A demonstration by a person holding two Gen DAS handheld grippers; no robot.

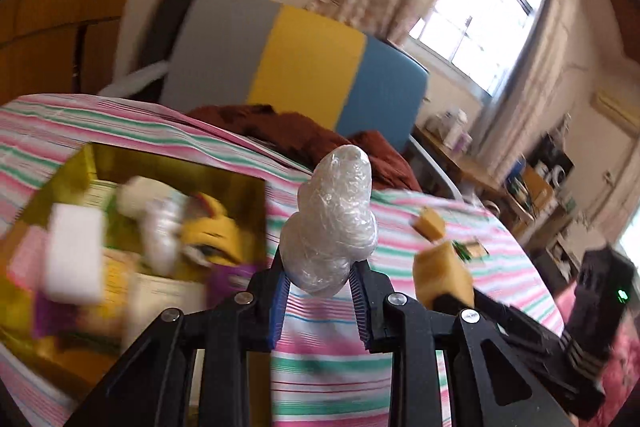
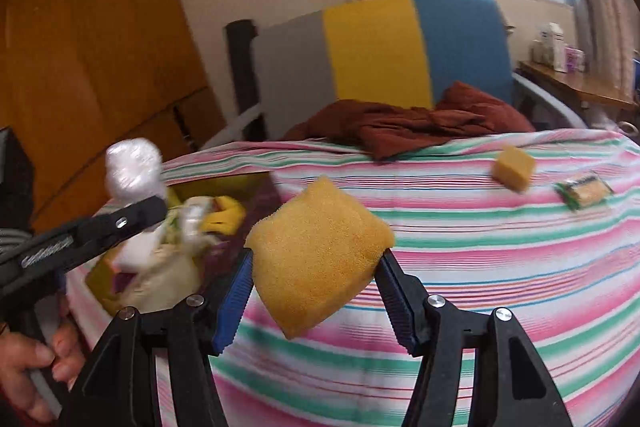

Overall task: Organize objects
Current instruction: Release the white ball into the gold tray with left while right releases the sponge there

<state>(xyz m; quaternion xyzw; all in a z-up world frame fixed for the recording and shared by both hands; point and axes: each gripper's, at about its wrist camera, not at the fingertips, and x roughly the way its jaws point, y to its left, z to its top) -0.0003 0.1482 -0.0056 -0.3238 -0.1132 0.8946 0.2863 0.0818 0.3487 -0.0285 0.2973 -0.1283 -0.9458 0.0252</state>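
Both tilt downward above the bed: left gripper (image 1: pixel 318 269) clenches a plastic-wrapped bundle (image 1: pixel 332 219), right gripper (image 2: pixel 316 263) a sponge (image 2: pixel 318 253).

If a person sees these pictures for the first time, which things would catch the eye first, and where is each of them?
First, the two held things: the left gripper is shut on a white plastic-wrapped bundle, and the right gripper is shut on a yellow sponge, both above the striped cloth. To the left lies an open yellow box full of mixed items. Behind the cloth stands a grey, yellow and blue panel.
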